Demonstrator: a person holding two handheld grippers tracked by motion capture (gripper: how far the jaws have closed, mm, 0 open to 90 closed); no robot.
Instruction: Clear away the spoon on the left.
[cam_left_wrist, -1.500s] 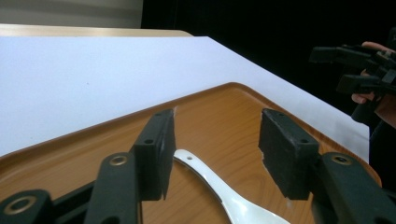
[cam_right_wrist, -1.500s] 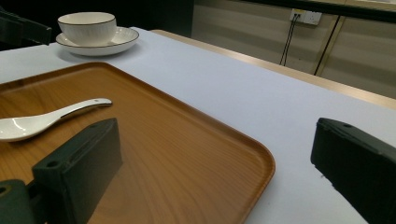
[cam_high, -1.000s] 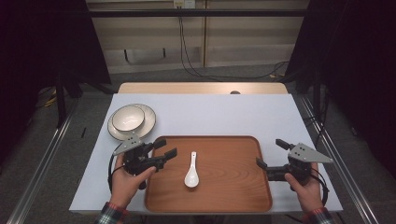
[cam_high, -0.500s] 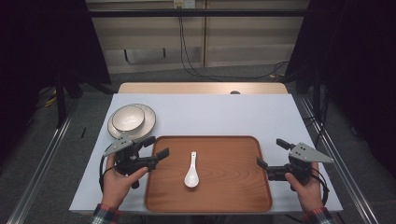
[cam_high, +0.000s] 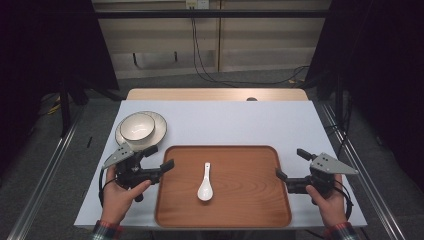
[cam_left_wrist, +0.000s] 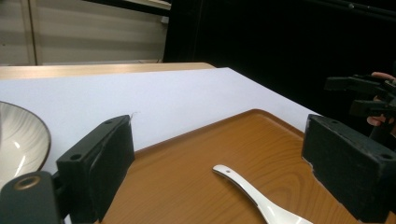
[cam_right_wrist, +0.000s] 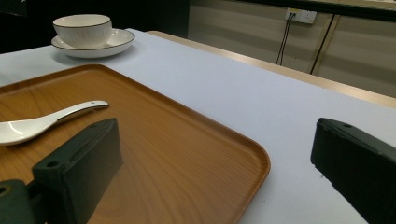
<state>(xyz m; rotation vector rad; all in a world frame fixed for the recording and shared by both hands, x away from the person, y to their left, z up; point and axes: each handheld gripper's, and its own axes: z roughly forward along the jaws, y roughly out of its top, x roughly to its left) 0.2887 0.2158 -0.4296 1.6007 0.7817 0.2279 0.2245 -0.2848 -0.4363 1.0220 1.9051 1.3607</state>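
White spoon (cam_high: 204, 183) flat mid wooden tray (cam_high: 260, 210), handle pointing away.

bowl (cam_high: 137, 126) on plate (cam_high: 159, 131), table's far-left | spoon (cam_high: 204, 183) lying in wooden tray (cam_high: 250, 210), centre-front

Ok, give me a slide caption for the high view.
Two hand-held grippers, left gripper and right gripper, flank a wooden tray holding a white spoon; bowl on plate nearby.

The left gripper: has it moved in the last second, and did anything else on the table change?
The left gripper has slid sideways to the person's left, off the tray's left edge toward the table's side, jaws open and holding nothing. The right gripper stayed at the tray's right edge, also open. The spoon on the tray and the bowl on its plate did not move.
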